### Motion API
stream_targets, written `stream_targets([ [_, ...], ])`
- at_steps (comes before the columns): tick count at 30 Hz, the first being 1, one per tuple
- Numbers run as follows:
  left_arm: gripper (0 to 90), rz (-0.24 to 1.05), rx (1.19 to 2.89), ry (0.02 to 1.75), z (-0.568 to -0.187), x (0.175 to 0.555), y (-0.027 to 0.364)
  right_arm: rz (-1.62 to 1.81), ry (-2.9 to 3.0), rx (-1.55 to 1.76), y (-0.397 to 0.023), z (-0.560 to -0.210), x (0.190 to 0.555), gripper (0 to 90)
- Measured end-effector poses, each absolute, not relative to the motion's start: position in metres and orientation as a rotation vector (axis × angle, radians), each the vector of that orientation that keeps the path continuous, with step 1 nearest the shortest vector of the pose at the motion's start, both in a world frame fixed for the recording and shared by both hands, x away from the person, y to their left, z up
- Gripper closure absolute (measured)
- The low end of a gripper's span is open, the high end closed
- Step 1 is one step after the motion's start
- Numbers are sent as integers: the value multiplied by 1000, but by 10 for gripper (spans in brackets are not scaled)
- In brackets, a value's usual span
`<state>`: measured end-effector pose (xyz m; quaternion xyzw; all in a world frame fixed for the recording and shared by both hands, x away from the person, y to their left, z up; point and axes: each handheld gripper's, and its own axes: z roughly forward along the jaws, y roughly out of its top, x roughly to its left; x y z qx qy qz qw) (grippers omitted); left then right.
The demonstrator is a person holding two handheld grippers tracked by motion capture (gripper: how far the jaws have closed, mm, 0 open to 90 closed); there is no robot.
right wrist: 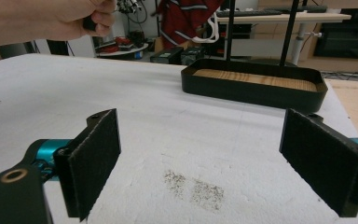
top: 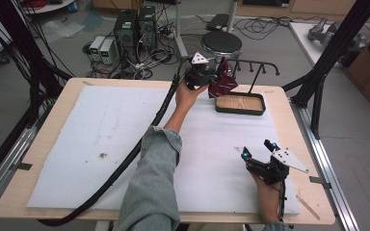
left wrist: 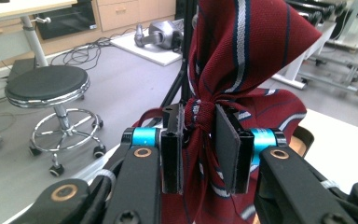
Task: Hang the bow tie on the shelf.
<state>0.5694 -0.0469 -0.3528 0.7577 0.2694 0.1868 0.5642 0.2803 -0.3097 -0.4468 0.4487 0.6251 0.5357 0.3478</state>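
White table (top: 101, 125), left gripper (left wrist: 199, 135) pinches striped cloth (left wrist: 242, 51) (at far edge).

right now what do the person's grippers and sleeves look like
Both grippers are black with cyan-blue bands behind flat, dark-padded jaws and brass-coloured pivot rivets. The left gripper and right gripper each carry a grey three-cornered plate on top. A thick black cable trails from the left one. The left sleeve is grey-blue denim.

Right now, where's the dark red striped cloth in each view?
High view: the red striped cloth is at top centre, hanging off the rack, with the left gripper on it.
Left gripper view: centre, bunched between the fingers.
Right gripper view: top centre, behind the tray.
Shared landmark: the black tray with a wooden floor, under the cloth.
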Motion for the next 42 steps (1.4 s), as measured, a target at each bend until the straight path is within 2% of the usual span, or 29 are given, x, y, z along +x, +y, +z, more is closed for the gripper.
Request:
stream_targets([
  [13,652,449,1771,636,-352,567,-44,1386,1622,1162,-310,-447,280,116],
  [28,544,548,1824,526,-321,542,-22,1379,1627,1165,-309,-447,280,116],
  [34,498,584,1843,478,-300,524,-1,1369,1626,1164,-309,-447,280,116],
  [42,455,567,1807,480,-277,499,41,1360,1624,1167,-309,-447,280,116],
])
